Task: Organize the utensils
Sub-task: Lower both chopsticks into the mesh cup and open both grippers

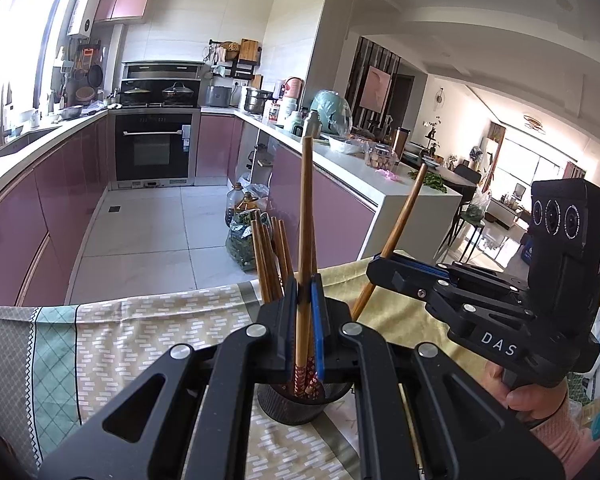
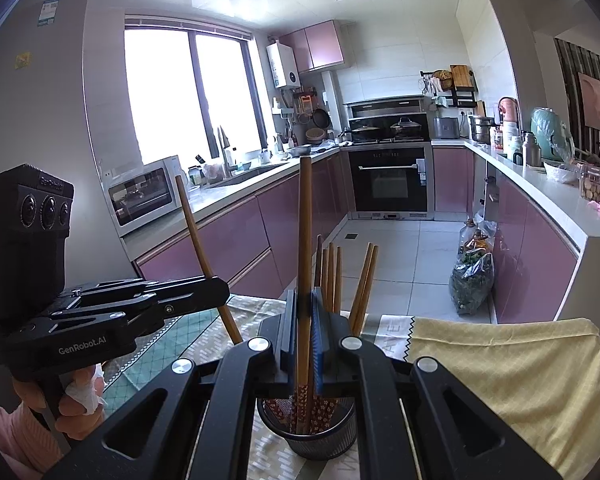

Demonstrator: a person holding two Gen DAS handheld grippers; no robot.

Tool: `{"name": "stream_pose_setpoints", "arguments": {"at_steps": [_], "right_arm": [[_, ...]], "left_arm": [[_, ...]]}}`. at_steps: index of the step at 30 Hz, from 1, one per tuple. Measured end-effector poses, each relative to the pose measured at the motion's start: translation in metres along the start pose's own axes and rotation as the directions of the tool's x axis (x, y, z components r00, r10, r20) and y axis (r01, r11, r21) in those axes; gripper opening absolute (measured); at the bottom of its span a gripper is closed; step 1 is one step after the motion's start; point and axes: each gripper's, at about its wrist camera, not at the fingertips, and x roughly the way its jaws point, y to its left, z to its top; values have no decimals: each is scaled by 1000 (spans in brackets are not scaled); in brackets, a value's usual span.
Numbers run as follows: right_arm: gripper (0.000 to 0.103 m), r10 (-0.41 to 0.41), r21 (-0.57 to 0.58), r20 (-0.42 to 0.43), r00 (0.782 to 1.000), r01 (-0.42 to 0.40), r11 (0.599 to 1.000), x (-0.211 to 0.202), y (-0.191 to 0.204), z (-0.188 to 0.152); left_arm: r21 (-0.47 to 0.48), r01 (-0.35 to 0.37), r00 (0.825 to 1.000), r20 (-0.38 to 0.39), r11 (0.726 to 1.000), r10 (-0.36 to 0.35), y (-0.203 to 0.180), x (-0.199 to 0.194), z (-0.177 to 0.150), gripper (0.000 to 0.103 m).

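**So, both grippers clamped on chopsticks over the mesh cup**

Okay, the landmark is the black mesh holder standing on the patterned cloth. Left gripper sits right above it, jaws squeezed onto one long wooden chopstick that stands nearly upright, its red patterned end down inside the holder. Right gripper does the same from its own side, pinching another chopstick whose flowered end dips into the same cup.

More chopsticks already stand in the holder, leaning toward the far side of it.

Readable stuff: the right gripper's body, seen right of the holder in the left view, says "DAS". The left gripper's body, left of the holder in the right view, reads "GenRobot.AI". A yellow cloth lies right of the holder, and the strip beside it shows letters ending in "AVE".

Beyond the holder: pink kitchen cabinets and a black oven.
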Motion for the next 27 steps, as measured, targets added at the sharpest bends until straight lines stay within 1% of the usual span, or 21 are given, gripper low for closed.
{"name": "stream_pose_setpoints", "arguments": {"at_steps": [16,27], "right_arm": [[6,2,3,-31,1000,-2,1000,10,-4,-5],[6,9,1,-59,998,-9,1000,18,-5,-10]], "left_arm": [[-7,-5,999,-46,1000,5,11,19,-1,7],[2,-4,997,-81,1000,4,17,31,-11,7]]}}
